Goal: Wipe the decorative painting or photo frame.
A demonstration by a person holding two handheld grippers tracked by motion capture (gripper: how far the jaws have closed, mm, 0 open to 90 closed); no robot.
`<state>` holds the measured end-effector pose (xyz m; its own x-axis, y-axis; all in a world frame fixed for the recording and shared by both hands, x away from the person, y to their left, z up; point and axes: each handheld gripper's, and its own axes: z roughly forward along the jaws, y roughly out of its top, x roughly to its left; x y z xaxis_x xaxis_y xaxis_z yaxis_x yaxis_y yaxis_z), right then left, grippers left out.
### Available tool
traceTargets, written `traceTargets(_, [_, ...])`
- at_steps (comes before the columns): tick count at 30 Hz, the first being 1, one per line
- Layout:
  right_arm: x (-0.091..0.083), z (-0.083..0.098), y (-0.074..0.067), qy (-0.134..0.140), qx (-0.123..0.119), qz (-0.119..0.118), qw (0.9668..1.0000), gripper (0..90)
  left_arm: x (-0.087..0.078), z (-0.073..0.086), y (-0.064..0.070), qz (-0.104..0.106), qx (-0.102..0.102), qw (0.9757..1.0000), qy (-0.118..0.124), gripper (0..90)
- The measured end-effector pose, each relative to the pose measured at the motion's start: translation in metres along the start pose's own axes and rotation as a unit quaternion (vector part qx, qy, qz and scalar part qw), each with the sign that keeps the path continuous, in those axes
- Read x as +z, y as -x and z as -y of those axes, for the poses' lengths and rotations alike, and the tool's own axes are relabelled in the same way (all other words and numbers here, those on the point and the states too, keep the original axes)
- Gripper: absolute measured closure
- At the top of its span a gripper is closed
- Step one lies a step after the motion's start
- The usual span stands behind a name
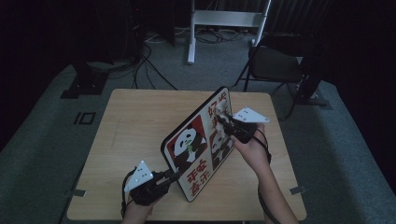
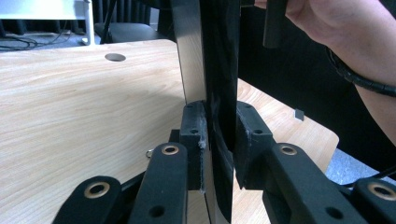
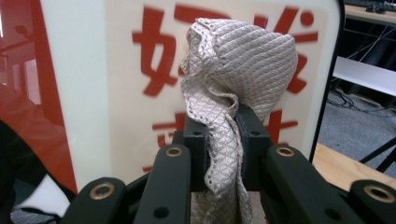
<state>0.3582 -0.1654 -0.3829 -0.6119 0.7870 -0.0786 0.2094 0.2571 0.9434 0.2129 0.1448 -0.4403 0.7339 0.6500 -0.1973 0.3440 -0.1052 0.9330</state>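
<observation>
A glossy board point(image 1: 196, 144) printed with pandas and red characters stands tilted on its edge over the wooden table point(image 1: 130, 126). My left gripper point(image 1: 173, 176) is shut on the board's near lower edge; in the left gripper view that dark edge point(image 2: 219, 93) runs up between the pads. My right gripper point(image 1: 223, 120) is shut on a beige quilted cloth point(image 3: 238, 70). The bunched cloth sits against the board's printed face point(image 3: 135, 70) near its upper end. In the high view the cloth point(image 1: 222, 113) shows as a small pale bunch on the board.
A black chair point(image 1: 275, 65) and a white stand point(image 1: 224, 21) are on the floor beyond the table, with cables around. A round hole point(image 2: 115, 57) is in the tabletop. The person's right hand point(image 2: 336, 23) is near the left gripper's camera.
</observation>
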Motion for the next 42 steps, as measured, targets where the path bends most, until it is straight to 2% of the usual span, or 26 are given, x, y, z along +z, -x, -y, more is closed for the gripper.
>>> traceTargets(18, [0.003, 0.037, 0.005, -0.034, 0.006, 0.005, 0.9994, 77.3, 0.0, -0.001, 0.0, 0.0, 0.003, 1.0, -0.002, 76.6])
traceTargets(27, [0.004, 0.059, 0.007, -0.053, 0.017, 0.006, 0.9984, 77.3, 0.0, -0.001, 0.0, 0.0, 0.002, 1.0, -0.002, 76.6])
traceTargets(42, [0.008, 0.097, 0.009, -0.096, 0.031, 0.007, 0.9949, 77.4, 0.0, -0.001, 0.001, 0.0, 0.003, 1.0, -0.002, 76.6])
